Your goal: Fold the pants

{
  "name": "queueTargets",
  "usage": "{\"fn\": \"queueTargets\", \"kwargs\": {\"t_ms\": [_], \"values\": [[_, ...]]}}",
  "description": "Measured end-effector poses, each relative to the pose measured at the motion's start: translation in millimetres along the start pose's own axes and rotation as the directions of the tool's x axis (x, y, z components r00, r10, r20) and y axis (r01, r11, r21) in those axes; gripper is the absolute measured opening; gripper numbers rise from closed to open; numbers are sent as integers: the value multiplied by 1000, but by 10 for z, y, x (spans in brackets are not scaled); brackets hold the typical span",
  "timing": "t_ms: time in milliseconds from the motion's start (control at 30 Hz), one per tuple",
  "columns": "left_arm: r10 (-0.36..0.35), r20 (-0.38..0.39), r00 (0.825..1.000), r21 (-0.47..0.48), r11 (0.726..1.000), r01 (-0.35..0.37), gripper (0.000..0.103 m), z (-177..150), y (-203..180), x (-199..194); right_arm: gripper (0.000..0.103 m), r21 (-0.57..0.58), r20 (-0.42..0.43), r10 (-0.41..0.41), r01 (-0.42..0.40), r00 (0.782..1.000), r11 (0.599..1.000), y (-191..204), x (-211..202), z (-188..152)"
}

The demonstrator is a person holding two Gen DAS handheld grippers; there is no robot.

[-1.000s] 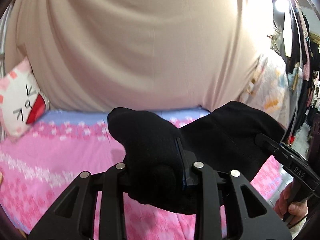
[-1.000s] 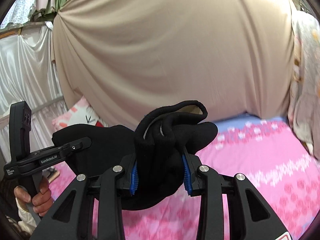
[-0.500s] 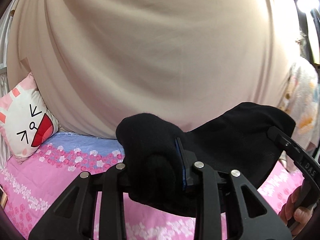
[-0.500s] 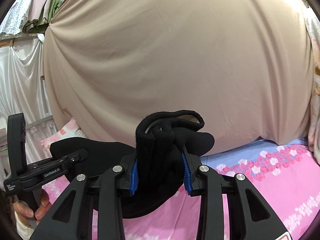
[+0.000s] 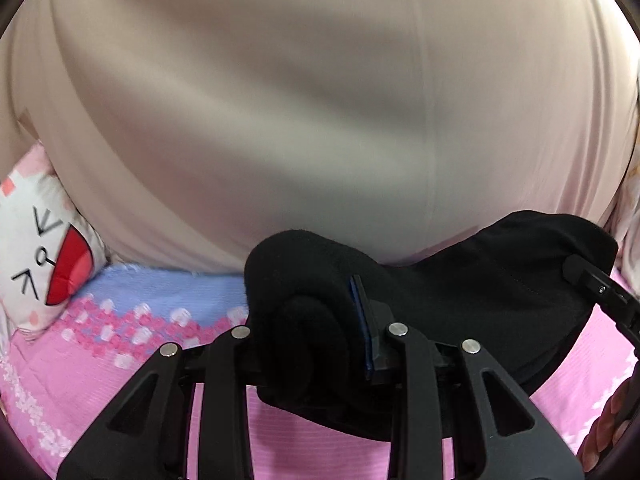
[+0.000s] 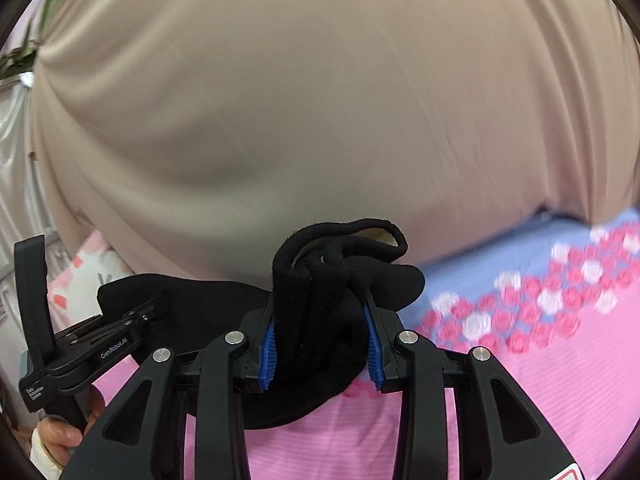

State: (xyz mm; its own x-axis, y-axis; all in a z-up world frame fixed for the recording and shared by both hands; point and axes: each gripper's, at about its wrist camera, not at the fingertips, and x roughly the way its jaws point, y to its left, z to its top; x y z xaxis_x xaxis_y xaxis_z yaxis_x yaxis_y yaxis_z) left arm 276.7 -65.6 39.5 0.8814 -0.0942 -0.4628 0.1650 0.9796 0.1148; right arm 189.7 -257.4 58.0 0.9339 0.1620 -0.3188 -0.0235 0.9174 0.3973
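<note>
Both my views had swung lower, bringing more pink floral bedsheet point(image 6: 540, 380) back under the beige curtain point(image 5: 320, 100). My left gripper point(image 5: 316, 332) and right gripper point(image 6: 320, 344) each clenched a bunched edge of the black pants point(image 5: 480, 300), stretched between them above the bed. Soft and limp, they seemed best taken at the edges.

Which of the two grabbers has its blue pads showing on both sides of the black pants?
The right gripper: blue pads show on both sides of the bunched black pants. On the left gripper, only one blue edge shows.
</note>
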Motion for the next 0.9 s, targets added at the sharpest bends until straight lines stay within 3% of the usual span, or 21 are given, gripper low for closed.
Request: {"fn": "queueTargets", "kwargs": {"t_ms": [100,300,400,433,467,533,600,700,800,900], "values": [[-3,-55,998,3,1000,3,29,-194,-20,297,34,26,-65,-25,26,998,999,-179,250,-195],[31,-2,1000,113,993,-31,35,-459,-156,340,45,34,-142,-47,53,989,998,-326,330,-393],[16,-94,995,82,997,-8,61,-627,-56,330,56,47,-271,-81,97,959,994,-423,339,-570],[13,-137,990,59,998,-5,77,-692,17,352,56,58,-303,-89,111,949,992,-475,317,-638],[17,-167,986,38,999,-11,81,-740,81,373,56,82,-333,-92,126,938,989,-552,269,-704],[-21,-242,970,-37,999,13,81,-852,266,422,61,141,-350,-58,114,935,983,-642,143,-730],[-117,-309,944,-149,986,74,82,-917,471,441,65,188,-328,-47,113,943,976,-712,-11,-697],[-163,-304,939,-260,962,83,81,-850,644,387,70,203,-321,-52,122,946,972,-743,-59,-621],[-171,-323,931,-271,959,82,90,-777,632,496,77,177,-376,-75,151,924,972,-717,139,-640],[-203,-393,897,-283,955,92,91,-893,518,693,75,159,-413,-81,159,907,974,-672,345,-716]]}}
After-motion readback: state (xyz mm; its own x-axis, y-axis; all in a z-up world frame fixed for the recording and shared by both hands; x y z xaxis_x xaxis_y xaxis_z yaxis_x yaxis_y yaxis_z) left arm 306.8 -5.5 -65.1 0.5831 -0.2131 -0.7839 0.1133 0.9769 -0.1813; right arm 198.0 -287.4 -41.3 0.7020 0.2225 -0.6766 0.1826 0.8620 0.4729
